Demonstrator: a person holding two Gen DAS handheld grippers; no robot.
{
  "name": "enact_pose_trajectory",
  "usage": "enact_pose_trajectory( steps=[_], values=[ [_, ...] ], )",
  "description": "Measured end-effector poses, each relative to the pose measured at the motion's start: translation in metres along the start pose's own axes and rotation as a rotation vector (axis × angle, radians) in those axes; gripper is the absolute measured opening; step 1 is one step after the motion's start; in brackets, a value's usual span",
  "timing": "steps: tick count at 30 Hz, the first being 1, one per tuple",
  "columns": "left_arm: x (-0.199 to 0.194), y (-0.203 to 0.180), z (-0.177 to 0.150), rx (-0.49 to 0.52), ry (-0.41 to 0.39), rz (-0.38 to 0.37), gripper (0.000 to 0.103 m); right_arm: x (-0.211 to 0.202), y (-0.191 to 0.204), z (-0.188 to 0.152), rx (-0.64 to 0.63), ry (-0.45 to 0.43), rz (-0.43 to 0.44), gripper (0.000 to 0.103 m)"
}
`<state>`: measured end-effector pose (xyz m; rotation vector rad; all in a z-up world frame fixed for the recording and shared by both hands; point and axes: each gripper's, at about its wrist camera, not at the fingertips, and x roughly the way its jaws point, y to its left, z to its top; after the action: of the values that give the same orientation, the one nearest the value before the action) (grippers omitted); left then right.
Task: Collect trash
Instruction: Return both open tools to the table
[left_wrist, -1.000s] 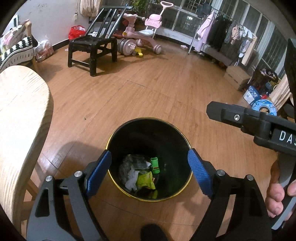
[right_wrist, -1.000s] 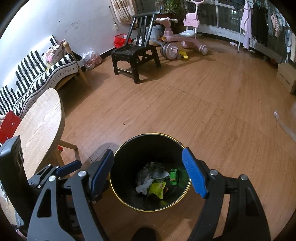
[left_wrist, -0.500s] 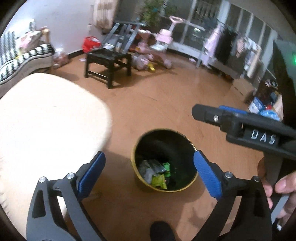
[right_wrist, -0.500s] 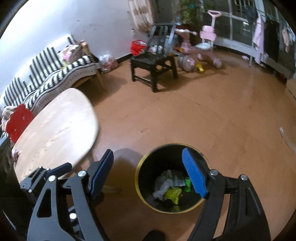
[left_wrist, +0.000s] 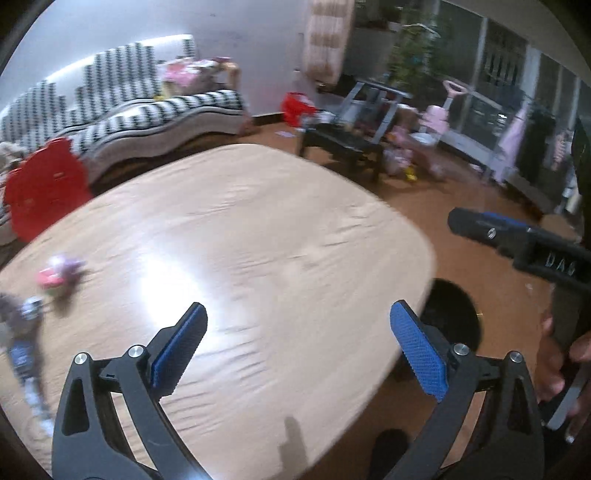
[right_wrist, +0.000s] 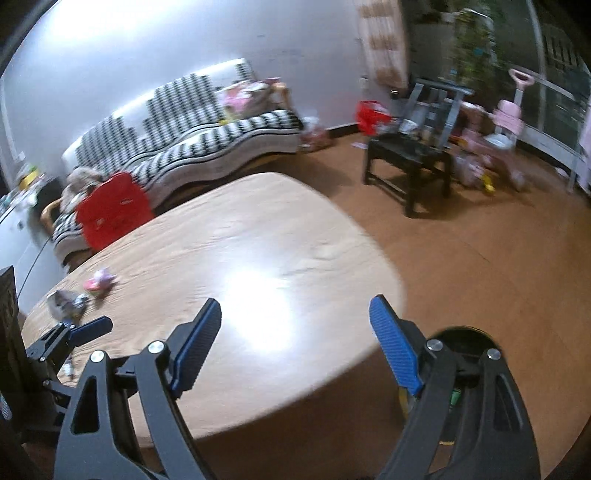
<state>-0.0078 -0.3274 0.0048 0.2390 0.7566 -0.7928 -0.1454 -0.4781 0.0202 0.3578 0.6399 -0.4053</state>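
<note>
Left-wrist view, left to right. At the far left edge, blurred scraps of trash are lying on the wooden table (left_wrist: 258, 236): a grey-and-blue wrapper (left_wrist: 22, 332) at lower left and a pink crumpled piece (left_wrist: 55, 275) just above it; what they are cannot be made out through the blur. A red chair back (left_wrist: 44, 188) is showing behind the table's far left rim, with a striped sofa (left_wrist: 155, 110) along the wall at upper left. The left gripper (left_wrist: 297, 345) is hovering over the tabletop at bottom centre, its blue-padded fingers spread wide with nothing between them. At lower right, the black trash bin (left_wrist: 456, 317) is standing on the floor, partly hidden under the table's edge. At right, the right gripper (left_wrist: 517, 240) is crossing the frame, a hand (left_wrist: 557, 354) gripping its handle.

Right-wrist view, left to right. The left gripper (right_wrist: 70, 332) is entering at the lower left edge. Beside it the grey wrapper (right_wrist: 66, 301) and the pink piece (right_wrist: 98, 280) are resting near the table's (right_wrist: 258, 240) left rim, well apart from both sets of fingers. The right gripper (right_wrist: 295, 339) is hanging wide and empty at bottom centre. The bin (right_wrist: 461, 338) is peeking out behind its right finger. A black chair (right_wrist: 410, 155) is standing at upper right.
</note>
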Motion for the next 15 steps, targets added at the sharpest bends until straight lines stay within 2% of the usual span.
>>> enact_pose_trajectory(
  steps=[9, 15],
  values=[
    [-0.060, 0.111, -0.041, -0.083, -0.012, 0.186, 0.096, 0.036, 0.140, 0.003, -0.147, 0.038, 0.145, 0.080],
    [-0.082, 0.170, -0.066, -0.134, 0.003, 0.278, 0.096, 0.055, 0.206, -0.010, -0.224, 0.071, 0.207, 0.080]
  ],
)
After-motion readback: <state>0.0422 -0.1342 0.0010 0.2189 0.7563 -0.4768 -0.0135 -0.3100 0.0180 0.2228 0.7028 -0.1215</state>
